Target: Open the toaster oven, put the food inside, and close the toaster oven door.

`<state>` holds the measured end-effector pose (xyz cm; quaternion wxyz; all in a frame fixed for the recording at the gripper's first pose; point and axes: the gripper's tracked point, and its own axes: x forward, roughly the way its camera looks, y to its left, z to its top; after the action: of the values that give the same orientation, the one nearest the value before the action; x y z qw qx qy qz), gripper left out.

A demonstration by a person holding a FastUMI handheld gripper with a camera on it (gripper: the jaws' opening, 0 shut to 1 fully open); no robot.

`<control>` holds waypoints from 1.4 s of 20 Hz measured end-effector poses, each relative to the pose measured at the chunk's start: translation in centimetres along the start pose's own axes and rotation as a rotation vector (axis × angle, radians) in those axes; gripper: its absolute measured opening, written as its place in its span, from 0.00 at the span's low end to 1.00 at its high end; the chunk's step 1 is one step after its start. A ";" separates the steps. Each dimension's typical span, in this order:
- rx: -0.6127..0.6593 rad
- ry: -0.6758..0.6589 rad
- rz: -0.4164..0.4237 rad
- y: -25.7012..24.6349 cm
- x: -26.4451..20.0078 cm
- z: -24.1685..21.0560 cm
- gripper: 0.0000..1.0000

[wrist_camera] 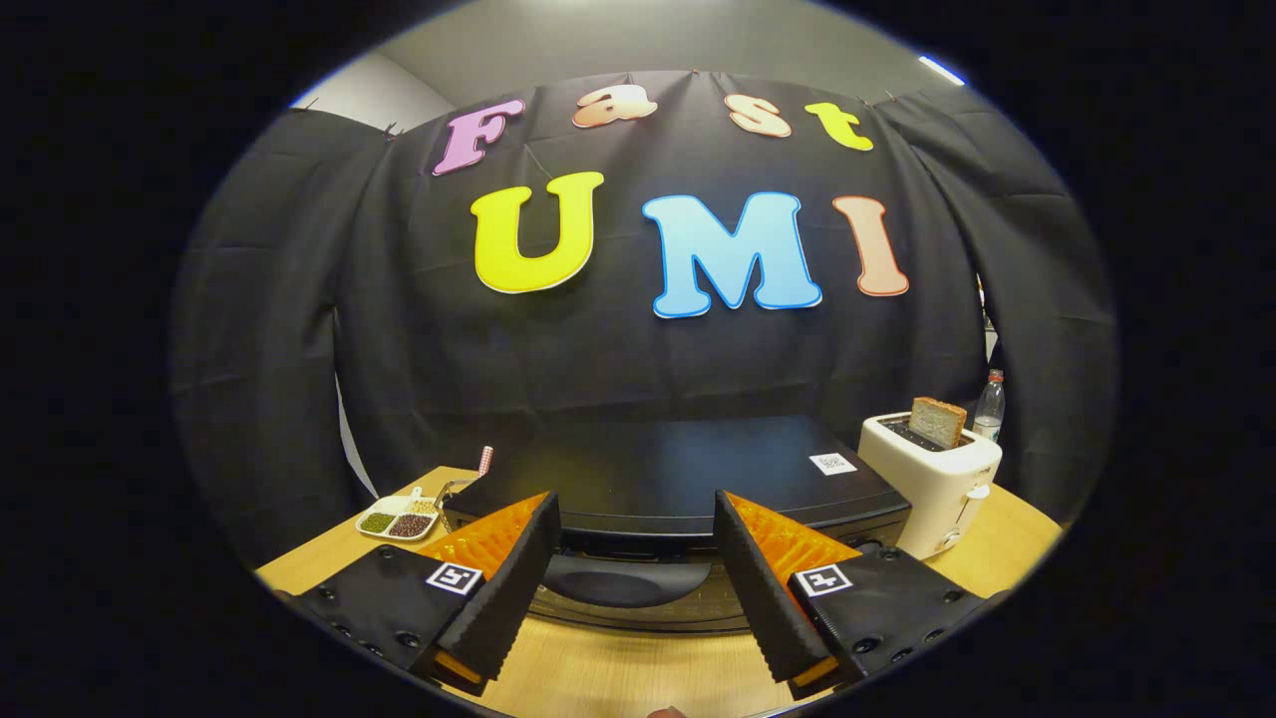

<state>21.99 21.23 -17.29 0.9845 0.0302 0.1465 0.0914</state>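
We see our claw spread wide just before the closed toaster oven, its handle running crosswise between the fingers, a toaster holding bread beyond-right.

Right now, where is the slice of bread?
In the gripper view, the slice of bread sticks up from the white toaster, right of the black toaster oven, beyond the open hand-held gripper, near a water bottle.

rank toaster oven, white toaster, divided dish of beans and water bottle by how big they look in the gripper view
1. toaster oven
2. white toaster
3. divided dish of beans
4. water bottle, partly hidden behind the toaster, so unsure

The open gripper hangs just before the oven's handle.
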 end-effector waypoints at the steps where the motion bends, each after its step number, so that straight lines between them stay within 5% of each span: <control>1: 0.009 0.015 -0.007 0.0 0.4 -0.6 0.98; 10: -0.065 0.007 -0.085 0.2 0.9 -2.7 0.98; 28: -0.076 0.060 -0.073 0.8 -6.2 -7.9 0.98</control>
<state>13.72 21.15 -23.07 0.9828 -0.0155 0.1734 0.0616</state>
